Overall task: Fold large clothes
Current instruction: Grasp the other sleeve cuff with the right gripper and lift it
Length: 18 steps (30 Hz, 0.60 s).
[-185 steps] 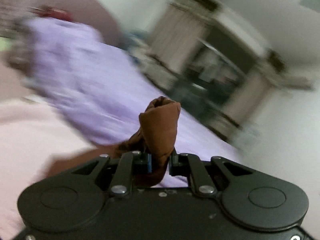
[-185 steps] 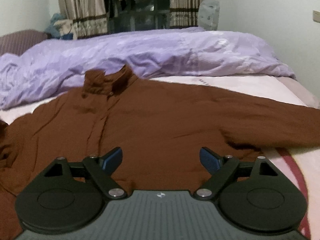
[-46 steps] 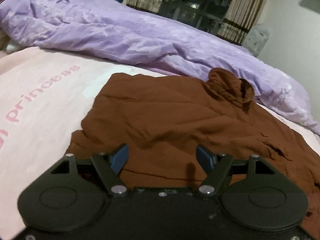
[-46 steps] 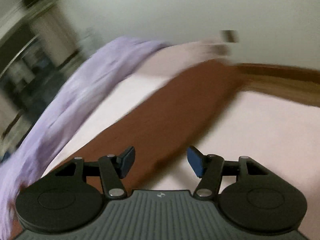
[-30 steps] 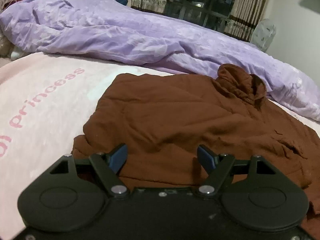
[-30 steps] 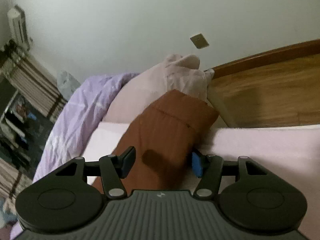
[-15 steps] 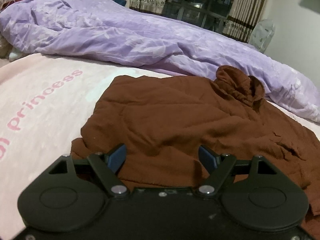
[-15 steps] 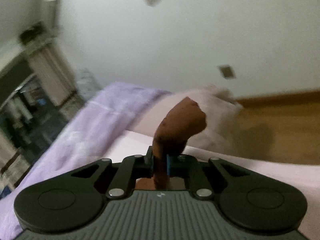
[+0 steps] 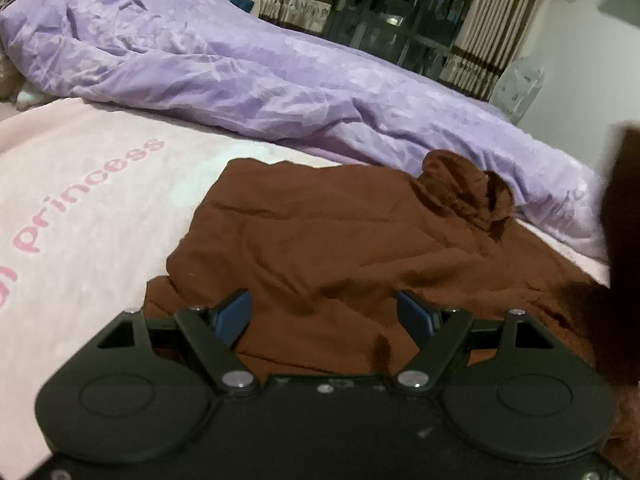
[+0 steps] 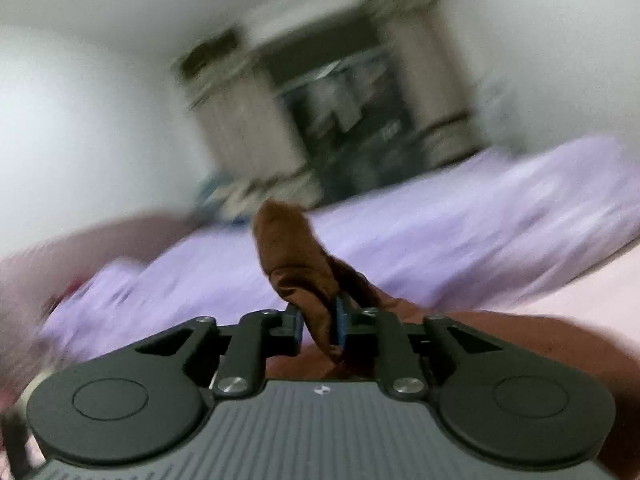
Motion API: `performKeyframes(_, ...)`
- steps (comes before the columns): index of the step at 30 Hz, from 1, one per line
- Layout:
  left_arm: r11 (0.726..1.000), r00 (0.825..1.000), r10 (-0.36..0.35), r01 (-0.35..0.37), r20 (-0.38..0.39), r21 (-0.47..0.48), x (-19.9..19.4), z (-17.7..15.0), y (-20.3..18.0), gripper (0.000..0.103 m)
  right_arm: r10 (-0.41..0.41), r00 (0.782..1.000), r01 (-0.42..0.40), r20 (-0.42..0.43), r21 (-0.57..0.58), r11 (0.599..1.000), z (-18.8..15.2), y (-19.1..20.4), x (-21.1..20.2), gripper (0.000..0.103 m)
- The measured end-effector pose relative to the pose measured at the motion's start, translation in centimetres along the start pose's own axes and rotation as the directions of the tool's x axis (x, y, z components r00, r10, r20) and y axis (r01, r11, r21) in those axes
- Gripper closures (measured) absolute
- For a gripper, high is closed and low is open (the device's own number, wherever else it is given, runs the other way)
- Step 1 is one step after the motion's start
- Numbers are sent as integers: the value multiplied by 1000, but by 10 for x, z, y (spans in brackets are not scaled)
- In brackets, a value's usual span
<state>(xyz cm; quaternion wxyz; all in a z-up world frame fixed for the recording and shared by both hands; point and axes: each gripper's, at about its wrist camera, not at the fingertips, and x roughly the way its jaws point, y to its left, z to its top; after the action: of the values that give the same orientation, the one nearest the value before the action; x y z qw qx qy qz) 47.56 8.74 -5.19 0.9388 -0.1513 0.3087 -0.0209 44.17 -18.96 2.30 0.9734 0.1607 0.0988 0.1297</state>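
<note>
- The brown shirt (image 9: 328, 248) lies spread on the pink bed sheet (image 9: 80, 200), its collar (image 9: 468, 188) bunched toward the lilac duvet (image 9: 280, 80) heaped along the far side.
- The right gripper (image 10: 318, 328) has its jaws closed tight on a fold of the shirt's brown cloth, most likely the sleeve end (image 10: 292, 256), which stands up above the pads; the blurred background suggests fast travel.
- The left gripper (image 9: 326, 314) hovers low over the near part of the shirt, jaws spread wide and holding nothing.
- In the left wrist view a dark brown strip (image 9: 624, 240) hangs at the right edge, probably the lifted sleeve.
- The step in hand looks like folding the right sleeve across the body. To do it well, carry the cloth low and level so the fold line falls straight along the shoulder, not dragged askew.
- Lay the sleeve flat before letting go; a high release would let it crumple.
- The free left gripper could pin the body near the fold so the shirt does not slide on the soft sheet.
</note>
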Motion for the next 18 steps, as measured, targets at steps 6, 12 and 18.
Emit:
performKeyframes(6,984,985,-174,174,4,-48,-12,7,-4,23,56,929,-116,-365,-145,983,-92,61,56,48)
performKeyframes(12,897,915,-391,354,-102,-266,25,7,-19,24,115,955,-88,-274,107,990,-55,7,-14,33)
performKeyframes(18,887,889,-415,349,-192,-304,68,-1,-60,31,-192,967,231,-165,263,937,-35,-101,-61,31)
